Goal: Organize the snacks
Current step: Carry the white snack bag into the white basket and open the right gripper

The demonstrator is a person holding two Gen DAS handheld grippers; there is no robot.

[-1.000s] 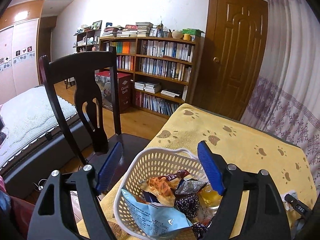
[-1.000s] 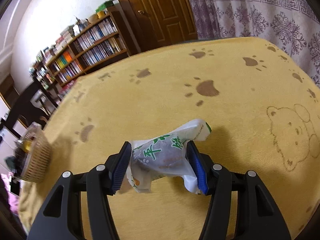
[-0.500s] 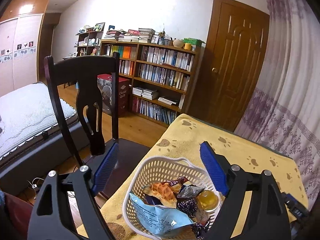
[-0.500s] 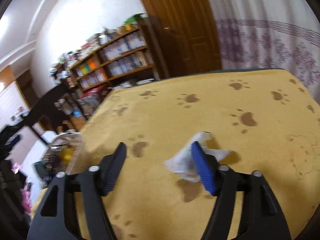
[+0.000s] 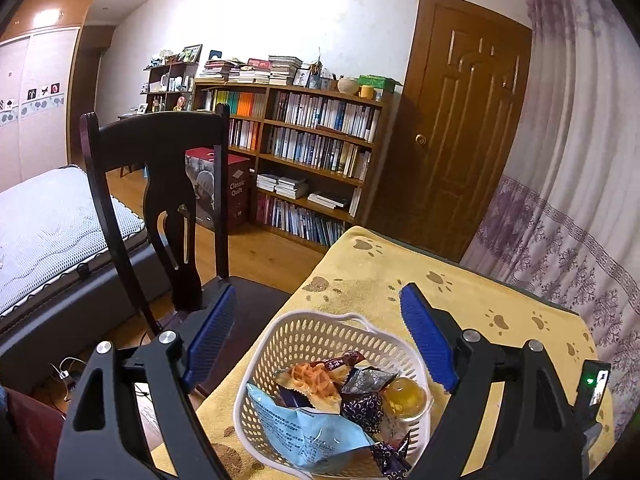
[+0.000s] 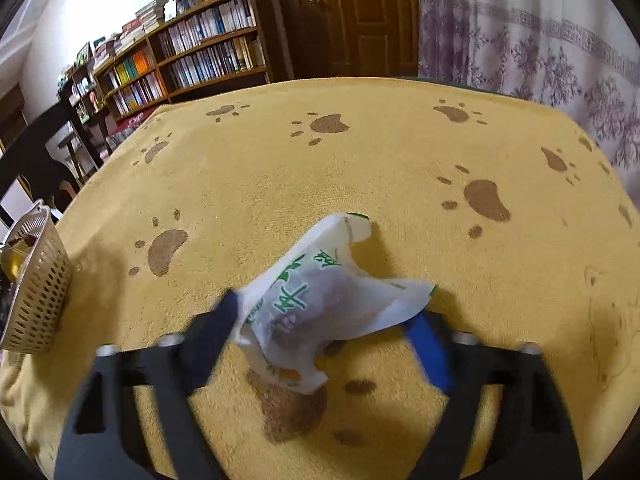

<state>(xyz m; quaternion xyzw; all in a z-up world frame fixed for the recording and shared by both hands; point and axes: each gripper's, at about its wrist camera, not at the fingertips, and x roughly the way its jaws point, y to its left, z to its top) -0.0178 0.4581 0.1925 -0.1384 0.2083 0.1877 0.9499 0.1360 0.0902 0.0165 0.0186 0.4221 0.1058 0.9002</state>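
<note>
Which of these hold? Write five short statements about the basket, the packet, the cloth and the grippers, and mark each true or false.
1. The white basket holds several snacks. True.
2. The left gripper is shut on a snack. False: it is open and holds nothing, with its jaws wide above the basket.
3. A white packet with green print lies between the fingers of the right gripper. True; blur hides whether it is clamped.
4. The basket stands in the middle of the table. False: it sits at the table's edge, next to the dark chair.
5. The tablecloth is plain blue. False: it is yellow with brown paw prints.
</note>
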